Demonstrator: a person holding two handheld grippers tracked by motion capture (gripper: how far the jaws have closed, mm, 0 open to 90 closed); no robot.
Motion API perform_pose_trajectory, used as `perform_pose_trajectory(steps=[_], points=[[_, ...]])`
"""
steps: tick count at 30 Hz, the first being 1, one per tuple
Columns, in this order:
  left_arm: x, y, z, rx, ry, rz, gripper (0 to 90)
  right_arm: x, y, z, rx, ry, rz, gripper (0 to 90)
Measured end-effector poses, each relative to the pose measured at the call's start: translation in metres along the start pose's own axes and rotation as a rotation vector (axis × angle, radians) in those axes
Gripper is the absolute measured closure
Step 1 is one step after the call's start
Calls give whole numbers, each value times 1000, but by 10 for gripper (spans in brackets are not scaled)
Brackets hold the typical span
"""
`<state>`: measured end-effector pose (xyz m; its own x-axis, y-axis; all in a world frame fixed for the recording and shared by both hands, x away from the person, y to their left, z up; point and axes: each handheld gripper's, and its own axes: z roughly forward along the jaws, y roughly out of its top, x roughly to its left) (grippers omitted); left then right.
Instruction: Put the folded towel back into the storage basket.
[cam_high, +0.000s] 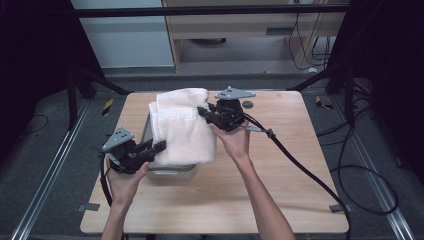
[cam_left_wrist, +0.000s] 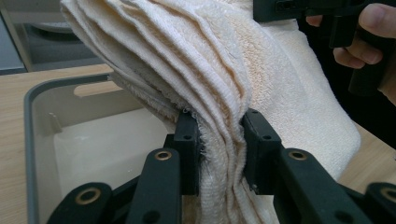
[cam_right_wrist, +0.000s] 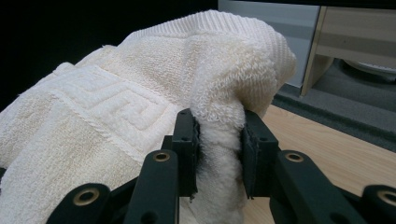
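Now, on my left, the left tool (cam_high: 159, 146) is clamped on the near corner of the folded towel (cam_high: 182, 125), its jaws pinching the stacked layers above the grey bin (cam_high: 172, 172). Moving right, the towel hangs over the bin's open mouth, not yet down inside. My right tool (cam_high: 205, 112) grips the far edge, jaws squeezed on a thick fold. I judge lifting done, lowering and release left, above the counter (cam_high: 280, 165).
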<state>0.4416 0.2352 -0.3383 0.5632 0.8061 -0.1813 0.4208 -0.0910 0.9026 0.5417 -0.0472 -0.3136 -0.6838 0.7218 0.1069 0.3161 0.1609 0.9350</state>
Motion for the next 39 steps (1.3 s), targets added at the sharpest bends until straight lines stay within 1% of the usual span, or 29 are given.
perform_pose_trajectory(steps=[5,8,13,17,21,24,39], points=[[10,-1,-3,4,17,-16,693,5,3,11,2,6,-5,706],[15,-1,-5,8,38,-14,694,9,4,18,1,3,-5,706],[24,-3,-5,18,62,-19,694,13,3,30,3,7,2,706],[31,-4,-4,26,90,-14,694,15,1,40,7,4,1,707],[37,-6,-3,30,110,-22,694,17,0,50,8,2,1,706],[41,-8,-2,35,118,-32,694,17,-2,56,10,5,3,706],[54,-17,11,73,163,-43,695,14,-16,82,44,-10,24,705]])
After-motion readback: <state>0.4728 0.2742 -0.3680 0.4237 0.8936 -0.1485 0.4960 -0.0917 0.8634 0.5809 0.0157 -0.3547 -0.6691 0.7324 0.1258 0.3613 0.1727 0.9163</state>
